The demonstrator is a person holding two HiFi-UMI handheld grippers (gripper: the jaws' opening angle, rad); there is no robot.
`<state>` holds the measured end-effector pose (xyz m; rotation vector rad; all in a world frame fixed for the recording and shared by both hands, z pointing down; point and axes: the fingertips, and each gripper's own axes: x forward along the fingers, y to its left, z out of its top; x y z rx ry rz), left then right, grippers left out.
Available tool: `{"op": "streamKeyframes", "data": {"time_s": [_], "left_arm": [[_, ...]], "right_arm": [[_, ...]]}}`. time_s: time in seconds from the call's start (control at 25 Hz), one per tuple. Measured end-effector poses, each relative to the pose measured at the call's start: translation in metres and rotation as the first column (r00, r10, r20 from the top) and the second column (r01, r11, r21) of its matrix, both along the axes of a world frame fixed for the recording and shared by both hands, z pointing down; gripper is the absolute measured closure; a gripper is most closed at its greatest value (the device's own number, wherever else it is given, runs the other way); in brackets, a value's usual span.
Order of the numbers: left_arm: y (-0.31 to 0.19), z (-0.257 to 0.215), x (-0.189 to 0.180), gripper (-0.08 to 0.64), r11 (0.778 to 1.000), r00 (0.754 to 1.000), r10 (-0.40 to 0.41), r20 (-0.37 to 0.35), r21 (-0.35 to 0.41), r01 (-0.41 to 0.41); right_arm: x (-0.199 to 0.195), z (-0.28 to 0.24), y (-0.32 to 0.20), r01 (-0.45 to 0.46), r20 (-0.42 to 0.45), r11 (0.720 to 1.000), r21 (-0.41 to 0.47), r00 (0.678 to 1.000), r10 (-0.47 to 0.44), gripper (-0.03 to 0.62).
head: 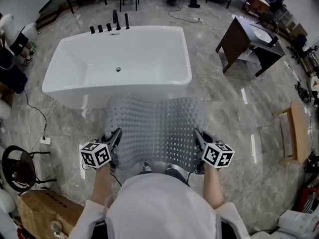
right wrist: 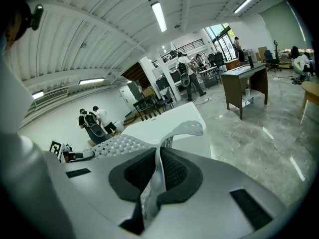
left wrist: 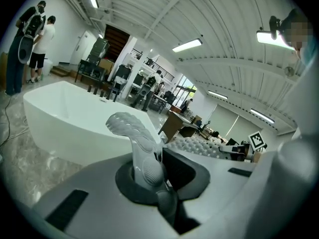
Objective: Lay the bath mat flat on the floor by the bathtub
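Note:
The grey bath mat (head: 157, 128), studded and full of holes, hangs spread between my two grippers just in front of the white bathtub (head: 149, 49); its far edge sags toward the tub's near wall. My left gripper (head: 115, 136) is shut on the mat's left near corner, and my right gripper (head: 198, 137) is shut on the right near corner. In the left gripper view the mat's edge (left wrist: 130, 128) curls up out of the shut left gripper (left wrist: 149, 171), with the tub (left wrist: 65, 113) beyond. In the right gripper view the mat (right wrist: 117, 144) is pinched in the right gripper (right wrist: 157, 176).
Black taps (head: 109, 25) stand on the tub's far rim. A dark desk (head: 246, 44) is at the back right, a wooden stool (head: 296, 131) at the right. A cardboard box (head: 47, 210) and a power strip with cable (head: 45, 140) lie at the left. People stand far off.

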<state>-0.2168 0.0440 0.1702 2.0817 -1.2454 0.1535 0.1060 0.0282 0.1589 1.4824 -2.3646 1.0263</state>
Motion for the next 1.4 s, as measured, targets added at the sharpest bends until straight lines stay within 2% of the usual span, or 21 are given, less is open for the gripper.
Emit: {"op": "streamKeyframes", "data": {"time_s": [0.16, 0.36, 0.92, 1.28, 1.4], "left_arm": [[-0.015, 0.004, -0.011, 0.514, 1.0, 1.0, 0.03, 0.001, 0.0, -0.03], [-0.03, 0.006, -0.003, 0.514, 0.999, 0.999, 0.047, 0.006, -0.008, -0.047], [-0.061, 0.028, 0.02, 0.514, 0.998, 0.996, -0.062, 0.066, -0.028, 0.064], [-0.085, 0.058, 0.011, 0.514, 0.993, 0.989, -0.099, 0.109, -0.058, 0.106], [-0.092, 0.077, 0.007, 0.514, 0.989, 0.987, -0.121, 0.104, -0.077, 0.129]], "right_arm": [[-0.007, 0.0, -0.006, -0.032, -0.015, 0.999, -0.001, 0.999, 0.032, 0.552], [0.006, 0.0, -0.017, -0.046, -0.03, 0.999, -0.009, 0.998, 0.046, 0.552], [0.034, 0.029, -0.073, 0.038, -0.028, 0.999, -0.036, 0.999, -0.039, 0.552], [0.036, 0.058, -0.106, 0.056, -0.047, 0.996, -0.067, 0.997, -0.06, 0.552], [0.036, 0.074, -0.113, 0.046, -0.052, 0.996, -0.077, 0.997, -0.05, 0.552]]}}
